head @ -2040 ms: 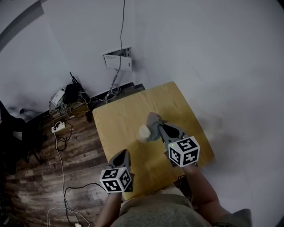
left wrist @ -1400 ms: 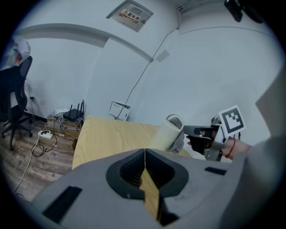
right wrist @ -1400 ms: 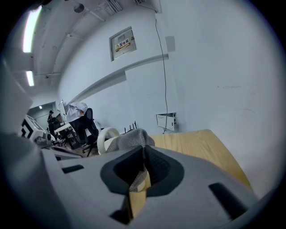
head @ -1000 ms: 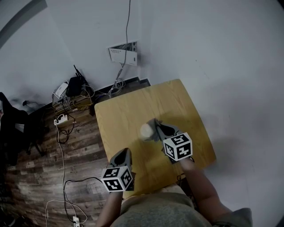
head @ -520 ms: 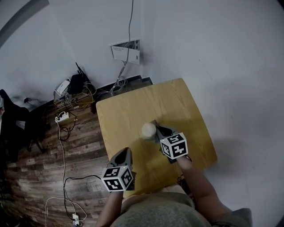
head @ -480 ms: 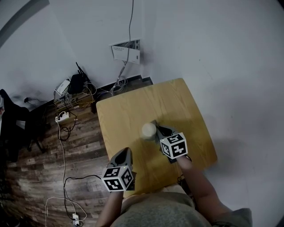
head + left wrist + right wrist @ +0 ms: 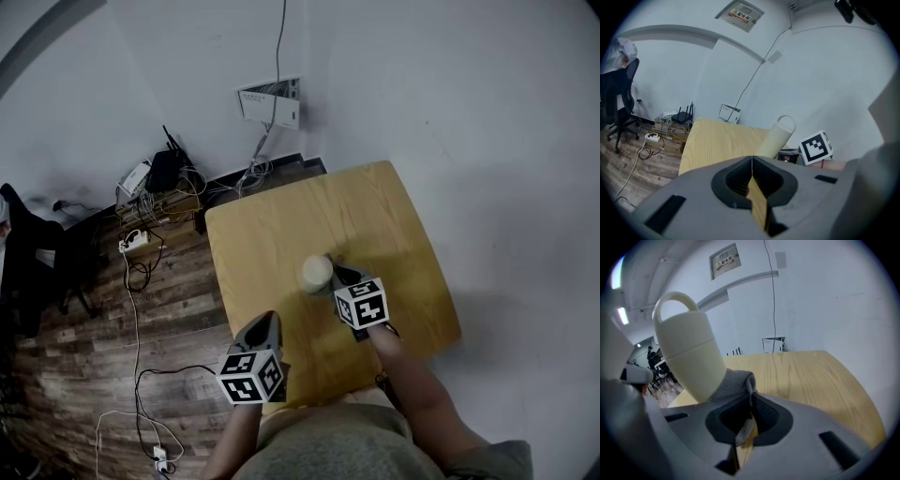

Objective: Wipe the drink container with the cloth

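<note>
The right tongs (image 7: 751, 403) are pinched shut on a fold of the grey cloth (image 7: 733, 380). The cloth bunches out ahead of the tips and lies against the lower wall of the drink container (image 7: 686, 352). The container is a cream, capped bottle with a loop handle on top. It stands on the bench (image 7: 811, 376) at about its middle, and from the head view it appears upright. The left tongs (image 7: 752, 164) are pressed together with nothing between them. They are held over the near left corner of the bench, well apart from the container, and they neither touch nor steady it. Assessment of progress: the cloth is gripped and in contact with the container, so the wiping step appears to be in hand at the base, on the side facing the right tongs. No view shows how much of the wall has been covered. The upper body, the cap and the far side show no cloth on them and are judged outstanding. Risk noted: the container is unsupported, and sideways pressure from the cloth could slide or tip it. Beyond the far left corner of the bench, cables (image 7: 141, 253) lie on the wooden floor (image 7: 84, 356).
</note>
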A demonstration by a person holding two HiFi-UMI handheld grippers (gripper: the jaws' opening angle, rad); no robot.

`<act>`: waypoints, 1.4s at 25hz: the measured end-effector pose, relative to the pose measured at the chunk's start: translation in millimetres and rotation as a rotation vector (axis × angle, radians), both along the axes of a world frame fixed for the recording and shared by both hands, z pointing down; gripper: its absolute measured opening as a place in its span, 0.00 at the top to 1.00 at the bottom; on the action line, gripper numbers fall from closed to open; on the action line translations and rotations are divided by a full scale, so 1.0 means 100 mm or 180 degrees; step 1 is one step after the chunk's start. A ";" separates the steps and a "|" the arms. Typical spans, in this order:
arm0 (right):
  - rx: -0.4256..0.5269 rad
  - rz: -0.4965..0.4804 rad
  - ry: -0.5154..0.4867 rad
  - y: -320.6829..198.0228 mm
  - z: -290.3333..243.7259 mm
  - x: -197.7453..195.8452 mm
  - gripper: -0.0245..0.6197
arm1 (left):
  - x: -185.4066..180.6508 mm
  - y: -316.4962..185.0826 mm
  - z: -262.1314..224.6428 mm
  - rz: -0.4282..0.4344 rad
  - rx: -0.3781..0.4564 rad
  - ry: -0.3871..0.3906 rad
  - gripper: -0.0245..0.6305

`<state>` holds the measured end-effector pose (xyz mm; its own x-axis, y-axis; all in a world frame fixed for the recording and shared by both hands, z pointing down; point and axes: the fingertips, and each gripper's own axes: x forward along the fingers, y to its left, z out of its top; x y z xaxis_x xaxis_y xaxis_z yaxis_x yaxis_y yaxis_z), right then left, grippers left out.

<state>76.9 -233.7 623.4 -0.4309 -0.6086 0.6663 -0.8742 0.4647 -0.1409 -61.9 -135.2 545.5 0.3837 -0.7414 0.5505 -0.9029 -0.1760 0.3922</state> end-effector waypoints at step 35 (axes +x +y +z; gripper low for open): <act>0.0464 0.0869 -0.0127 0.39 -0.47 0.36 0.95 | -0.23 0.31 -0.19 0.0119 0.0164 -0.0010 0.96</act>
<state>113.4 -194.5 576.9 -0.2624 -0.7933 0.5494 -0.9646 0.2314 -0.1267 -84.9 -104.5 526.9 0.4100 -0.7540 0.5132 -0.8965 -0.2295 0.3790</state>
